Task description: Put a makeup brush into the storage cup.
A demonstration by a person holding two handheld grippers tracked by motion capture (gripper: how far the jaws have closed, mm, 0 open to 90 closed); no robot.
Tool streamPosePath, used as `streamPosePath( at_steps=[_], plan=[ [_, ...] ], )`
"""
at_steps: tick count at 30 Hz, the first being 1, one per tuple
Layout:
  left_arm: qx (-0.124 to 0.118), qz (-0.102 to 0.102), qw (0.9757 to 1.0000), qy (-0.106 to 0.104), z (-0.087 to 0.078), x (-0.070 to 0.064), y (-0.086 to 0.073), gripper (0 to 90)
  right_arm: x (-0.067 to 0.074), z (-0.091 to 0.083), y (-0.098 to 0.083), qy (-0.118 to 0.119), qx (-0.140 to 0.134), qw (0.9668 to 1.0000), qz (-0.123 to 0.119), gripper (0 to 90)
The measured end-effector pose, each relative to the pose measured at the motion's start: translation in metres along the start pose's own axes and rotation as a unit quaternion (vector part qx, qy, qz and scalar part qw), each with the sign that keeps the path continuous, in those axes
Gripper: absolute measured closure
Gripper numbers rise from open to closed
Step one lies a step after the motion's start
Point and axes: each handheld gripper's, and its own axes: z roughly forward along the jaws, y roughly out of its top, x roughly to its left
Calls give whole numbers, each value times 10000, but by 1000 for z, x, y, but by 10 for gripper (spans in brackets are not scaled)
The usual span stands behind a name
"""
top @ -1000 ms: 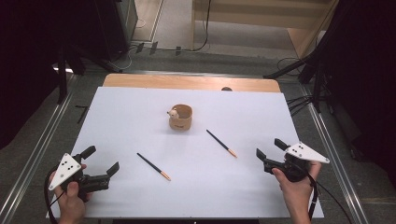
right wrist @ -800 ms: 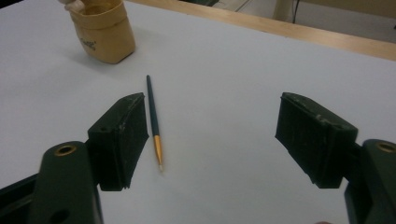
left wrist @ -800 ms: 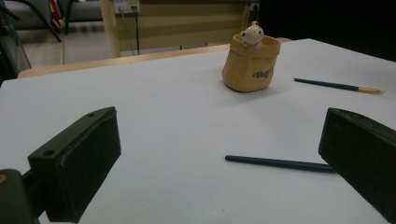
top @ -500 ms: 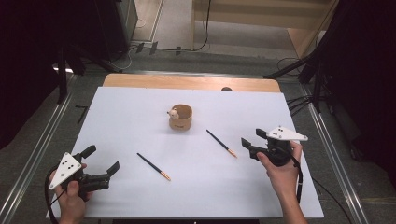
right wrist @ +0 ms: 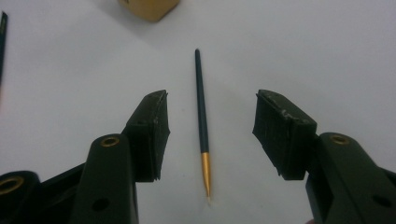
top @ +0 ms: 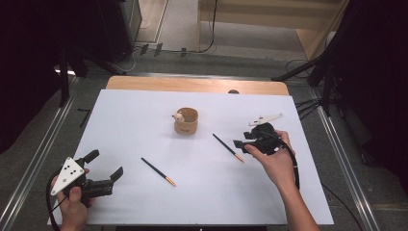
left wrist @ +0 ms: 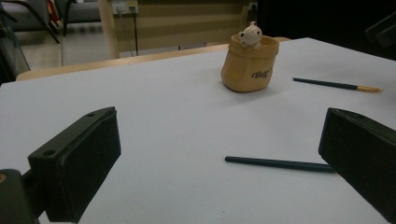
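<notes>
Two dark pens with gold tips lie on the white table. The right pen lies in line with my right gripper, between its jaws and under them. The pads stand apart on either side and touch nothing; the jaws have just been closing. The left pen lies ahead of my left gripper, which rests open near the table's front left corner. A tan pot with a small bear figure on its rim stands upright mid-table.
A white sheet covers the table, with a strip of bare wood along the far edge. Metal rails run down both sides. Dark stands and cables stand on the floor beyond the right edge.
My right hand has moved left and away from the front edge, up to the right pen, and its jaws have narrowed. The left gripper has stayed put.
</notes>
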Motion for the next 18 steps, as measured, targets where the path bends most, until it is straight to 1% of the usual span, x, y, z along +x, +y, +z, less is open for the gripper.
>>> streamPosePath(
  at_steps=[1,3,5,6,7,8,9,10,11,12,13,14,15,16,17,18],
  plan=[
    [-1,5,10000,-4,0,0,0,0,1,4,3,32,208,9998,-7,496],
    [-5,-5,10000,-5,0,0,0,0,3,12,8,-59,590,9982,-19,518],
    [-1,-1,10000,-11,1,0,0,0,6,21,12,-142,993,9949,-77,520],
    [4,0,10000,-11,1,0,0,0,6,21,12,-142,993,9949,-77,520],
    [22,8,10000,-18,1,0,0,0,8,28,16,-235,1276,9915,-92,550],
    [22,8,10000,-18,1,0,0,0,8,32,17,-202,1381,9902,-86,563],
    [22,12,10000,-26,1,-1,0,0,8,32,17,-202,1381,9902,-86,563],
    [20,18,10000,-33,1,-1,0,0,8,35,19,-205,1501,9884,-80,582],
    [27,24,10000,-32,1,-1,0,0,8,40,22,-202,1725,9848,-73,622],
    [23,25,10000,-35,1,-1,0,0,8,43,23,-183,1831,9829,-103,635],
    [14,26,10000,-34,1,-1,0,0,8,43,23,-183,1831,9829,-103,635],
    [20,36,10000,-35,1,-1,0,0,8,48,25,-123,2059,9785,-71,661],
    [29,40,10000,-32,1,-1,0,0,7,51,26,-122,2161,9762,-109,667],
    [33,36,10000,-36,1,-1,0,0,7,51,26,-122,2161,9762,-109,667],
    [34,32,10000,-43,1,-1,0,0,8,55,27,-155,2374,9712,-114,701],
    [41,39,10000,-47,1,-1,0,0,7,58,28,-127,2443,9694,-183,710]
  ],
)
